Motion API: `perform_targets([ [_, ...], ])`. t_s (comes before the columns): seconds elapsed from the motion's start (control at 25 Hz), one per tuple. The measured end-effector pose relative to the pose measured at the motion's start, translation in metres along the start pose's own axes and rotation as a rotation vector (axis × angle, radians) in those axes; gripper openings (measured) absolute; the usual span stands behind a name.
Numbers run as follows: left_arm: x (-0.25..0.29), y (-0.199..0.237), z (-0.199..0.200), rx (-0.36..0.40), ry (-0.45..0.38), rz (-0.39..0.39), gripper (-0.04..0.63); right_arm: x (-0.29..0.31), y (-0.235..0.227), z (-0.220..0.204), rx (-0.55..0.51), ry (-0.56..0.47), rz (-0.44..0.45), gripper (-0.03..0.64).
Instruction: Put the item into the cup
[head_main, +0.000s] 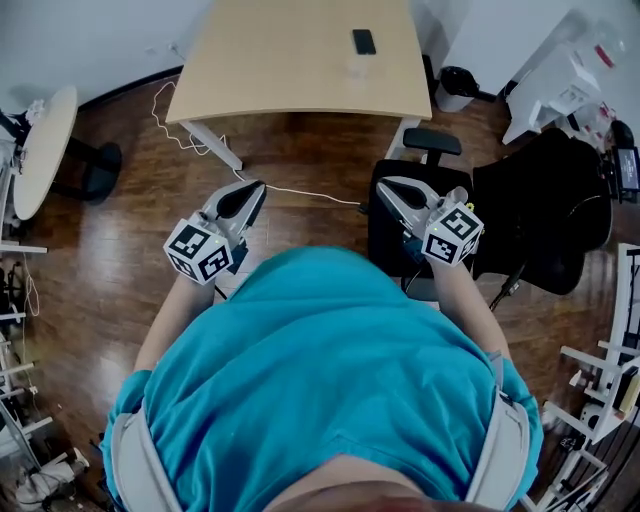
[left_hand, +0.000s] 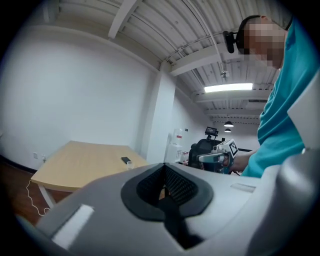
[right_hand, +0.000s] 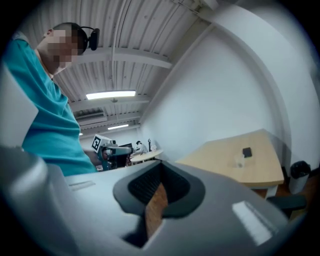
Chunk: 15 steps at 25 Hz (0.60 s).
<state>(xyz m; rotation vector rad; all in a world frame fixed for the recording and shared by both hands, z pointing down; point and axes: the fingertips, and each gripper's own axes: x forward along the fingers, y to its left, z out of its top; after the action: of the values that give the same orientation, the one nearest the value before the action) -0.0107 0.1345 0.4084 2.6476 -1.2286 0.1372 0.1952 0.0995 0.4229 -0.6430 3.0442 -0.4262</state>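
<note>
Two tools (head_main: 249, 192) (head_main: 386, 186), one cup (head_main: 357, 68) (one table (head_main: 280, 60))

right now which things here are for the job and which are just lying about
For the job:
- black item
- cup, beside it
- table they sit on
- left gripper and right gripper, both shut and empty

Lying about:
- office chair
- round table
- cable on the floor
- bin

Table (head_main: 280, 60) bearing cup (head_main: 358, 68), black item (head_main: 364, 41)
</note>
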Motion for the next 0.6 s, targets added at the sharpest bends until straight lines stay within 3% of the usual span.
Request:
perform_targets([
  [0.16, -0.026, 0.008, -0.001, 0.000, -0.029, 0.004, 0.005, 0.012, 0.021, 0.005, -0.020, -0.023, 0.003, 0.002],
  [0.4, -0.065, 0.024, -0.001, 0.059, -0.026, -0.015, 0.005, 0.044, 0.041, 0.009, -0.026, -0.043, -0.037, 0.000],
  [0.6, -0.088, 0.053, -0.006, 0.030, -0.028, 0.011, 0.005, 0.071, 0.048, 0.008, -0.045, -0.019, -0.046, 0.000],
])
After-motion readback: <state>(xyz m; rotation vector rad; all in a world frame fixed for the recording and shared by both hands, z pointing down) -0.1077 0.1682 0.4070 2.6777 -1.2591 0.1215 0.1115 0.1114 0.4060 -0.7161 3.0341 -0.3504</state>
